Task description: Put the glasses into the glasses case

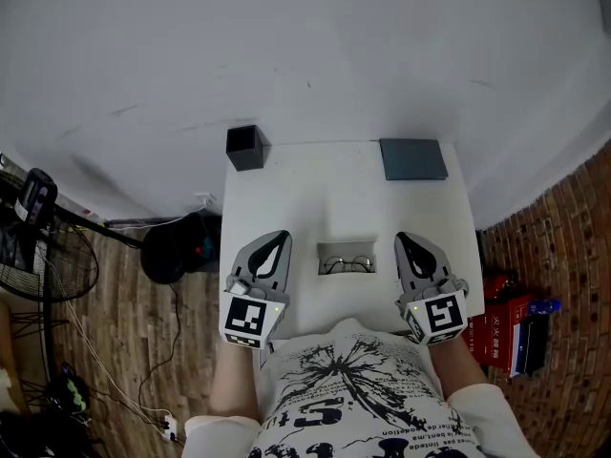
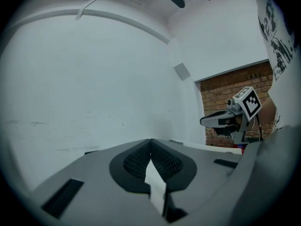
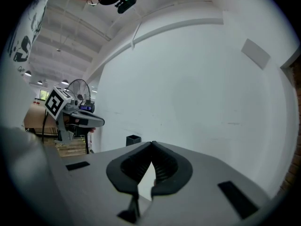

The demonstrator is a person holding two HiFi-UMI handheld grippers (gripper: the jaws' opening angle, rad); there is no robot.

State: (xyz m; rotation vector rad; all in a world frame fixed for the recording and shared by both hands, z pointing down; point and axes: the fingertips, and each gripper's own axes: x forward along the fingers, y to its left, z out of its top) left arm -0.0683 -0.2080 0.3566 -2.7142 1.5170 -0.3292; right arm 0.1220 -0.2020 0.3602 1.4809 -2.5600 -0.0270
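In the head view the thin-rimmed glasses (image 1: 347,264) lie inside a shallow, light-coloured open holder (image 1: 347,248) at the middle of the white table's (image 1: 315,198) near half. A dark grey flat case (image 1: 413,158) rests at the far right corner. My left gripper (image 1: 282,238) hovers just left of the holder and my right gripper (image 1: 402,239) just right of it. Both point away from me and touch nothing. Each is shut, its tips meeting with nothing between, as the left gripper view (image 2: 150,141) and the right gripper view (image 3: 152,144) show.
A black open box (image 1: 245,147) stands at the table's far left corner, also seen as the black box (image 3: 133,139). A white wall lies beyond. A fan (image 1: 43,256) and cables are on the wooden floor at left; red boxes (image 1: 506,327) sit by the brick wall at right.
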